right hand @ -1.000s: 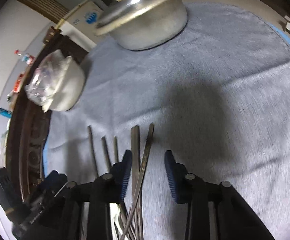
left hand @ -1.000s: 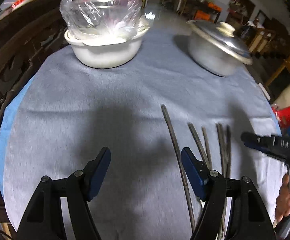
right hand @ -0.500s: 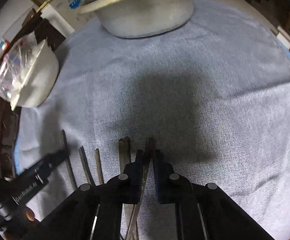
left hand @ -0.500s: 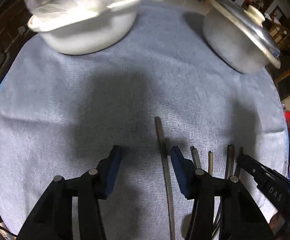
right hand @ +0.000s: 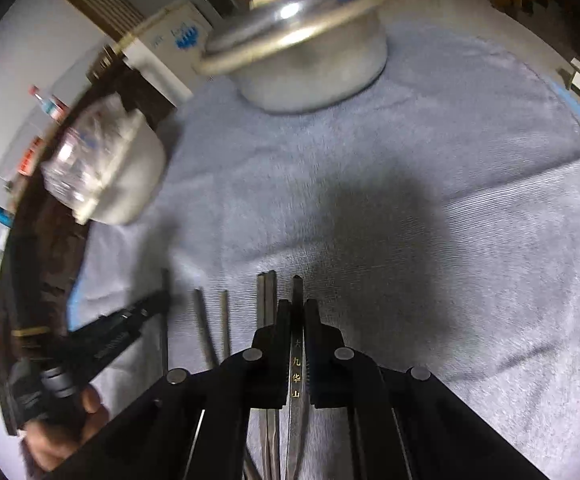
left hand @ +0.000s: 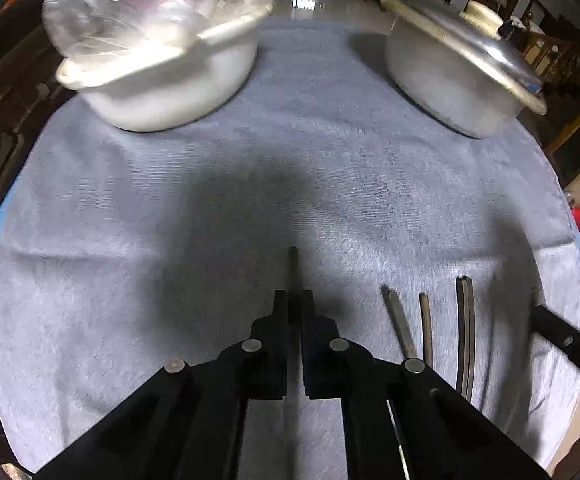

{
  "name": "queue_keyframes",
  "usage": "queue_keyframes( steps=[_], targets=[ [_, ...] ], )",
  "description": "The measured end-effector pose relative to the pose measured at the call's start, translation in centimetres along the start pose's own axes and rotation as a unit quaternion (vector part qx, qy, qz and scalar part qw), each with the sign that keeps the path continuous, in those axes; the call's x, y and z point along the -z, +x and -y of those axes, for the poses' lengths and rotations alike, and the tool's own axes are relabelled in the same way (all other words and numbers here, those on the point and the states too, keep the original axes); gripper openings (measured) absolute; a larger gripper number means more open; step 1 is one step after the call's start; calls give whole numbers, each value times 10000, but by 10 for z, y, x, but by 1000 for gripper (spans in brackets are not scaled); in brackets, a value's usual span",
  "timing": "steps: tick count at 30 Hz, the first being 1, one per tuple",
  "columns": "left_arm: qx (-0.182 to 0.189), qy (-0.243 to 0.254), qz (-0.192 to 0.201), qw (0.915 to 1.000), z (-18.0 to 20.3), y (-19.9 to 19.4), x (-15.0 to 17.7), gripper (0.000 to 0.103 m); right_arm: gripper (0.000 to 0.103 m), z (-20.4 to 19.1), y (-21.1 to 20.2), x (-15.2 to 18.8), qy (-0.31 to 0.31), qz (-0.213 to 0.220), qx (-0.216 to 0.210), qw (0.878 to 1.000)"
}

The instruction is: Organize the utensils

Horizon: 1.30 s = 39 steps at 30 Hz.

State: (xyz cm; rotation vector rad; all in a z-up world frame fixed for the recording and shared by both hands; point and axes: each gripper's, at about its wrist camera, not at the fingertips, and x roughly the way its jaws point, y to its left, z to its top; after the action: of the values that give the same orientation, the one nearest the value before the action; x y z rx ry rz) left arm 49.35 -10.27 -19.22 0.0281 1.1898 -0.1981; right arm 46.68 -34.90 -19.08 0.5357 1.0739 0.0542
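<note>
Several dark metal chopsticks lie side by side on a grey-blue cloth (left hand: 290, 184). My left gripper (left hand: 293, 300) is shut on the leftmost chopstick (left hand: 292, 264), whose tip sticks out past the fingers. My right gripper (right hand: 297, 308) is shut on the rightmost chopstick (right hand: 297, 288), which bears gold characters. Between them lie two single chopsticks (left hand: 397, 320) and a touching pair (left hand: 465, 320); the pair also shows in the right wrist view (right hand: 266, 296). The left gripper shows in the right wrist view (right hand: 130, 320).
A white bowl (left hand: 178, 88) covered with a clear plastic bag stands at the back left. A lidded metal pot (left hand: 453, 76) stands at the back right. A dark carved wooden edge (right hand: 42, 264) borders the table on the left. The cloth's right edge (left hand: 569, 240) drops off.
Both grippers have closed from open onto their chopsticks. The left gripper shifted right over the leftmost chopstick; the right one closed on the rightmost.
</note>
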Motion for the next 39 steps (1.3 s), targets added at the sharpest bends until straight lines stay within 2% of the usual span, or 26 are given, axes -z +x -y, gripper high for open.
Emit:
queue_keyframes(
  steps=[4,6,10,12,17,22,25,31,36,39],
  targets=[
    [278,17,460,9986,-8,-38,18,5,7,0,-35,13,-26,346,-278,9990],
    [489,39,732,9961,-14,-66,24,5,7,-1,-61,24,-104,602,-429,9972],
    [657,134,1358,9885,-12,-123,52,5,7,-10,-100,46,-224,1104,-742,9909],
    [750,146,1646,9834,-12,-144,55,5,7,-15,-119,57,-332,1332,-768,9875],
    [909,176,2218,9707,-7,-185,93,5,7,-33,-160,91,-644,1968,-695,9759],
    [853,251,2938,9517,-1,-222,123,5,7,-52,-203,125,-931,2672,-448,9581],
    [972,189,3211,9419,-1,-249,130,5,7,-61,-229,139,-1053,3021,-376,9467],
    [1303,68,3775,9168,4,-304,145,5,7,-82,-295,166,-1319,3709,-383,9184],
    [1620,-48,4120,8966,8,-336,159,5,7,-92,-340,189,-1537,4049,-471,9001],
    [1617,-10,4254,8904,16,-340,172,5,7,-96,-350,203,-1667,4008,-481,8996]
  ],
)
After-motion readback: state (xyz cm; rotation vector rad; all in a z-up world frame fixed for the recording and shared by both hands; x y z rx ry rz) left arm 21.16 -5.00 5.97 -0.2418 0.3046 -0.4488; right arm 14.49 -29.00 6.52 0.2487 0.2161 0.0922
